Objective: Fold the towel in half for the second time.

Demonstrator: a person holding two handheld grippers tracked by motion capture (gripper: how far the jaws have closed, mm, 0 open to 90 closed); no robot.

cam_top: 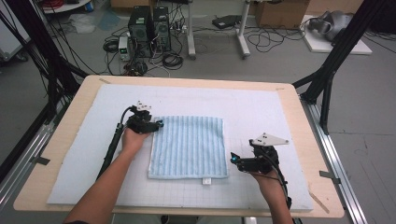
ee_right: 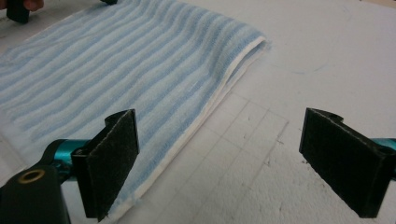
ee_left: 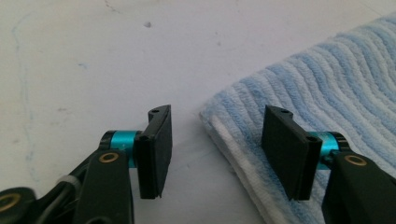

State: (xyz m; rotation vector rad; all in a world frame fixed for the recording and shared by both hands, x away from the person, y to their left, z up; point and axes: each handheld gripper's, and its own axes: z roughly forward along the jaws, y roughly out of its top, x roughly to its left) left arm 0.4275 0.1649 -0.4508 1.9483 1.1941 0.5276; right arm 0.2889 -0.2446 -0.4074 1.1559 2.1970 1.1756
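Note:
A light blue striped towel (cam_top: 189, 147), folded into a near square, lies flat in the middle of the white mat (cam_top: 261, 107). My left gripper (cam_top: 158, 125) is at the towel's far left corner. In the left gripper view its jaws (ee_left: 218, 119) stand apart astride that corner of the towel (ee_left: 327, 79), one on the mat, one over the cloth, neither pressing. My right gripper (cam_top: 232, 159) is at the towel's near right edge. In the right gripper view it (ee_right: 219, 121) stands wide open, with the towel (ee_right: 116, 60) edge by its left jaw.
The mat covers a wooden table (cam_top: 299, 116). Black frame posts (cam_top: 334, 60) rise at both far corners. Computer towers (cam_top: 149, 30) and cables lie on the floor beyond. A small white label (cam_top: 206, 180) sticks out of the towel's near edge.

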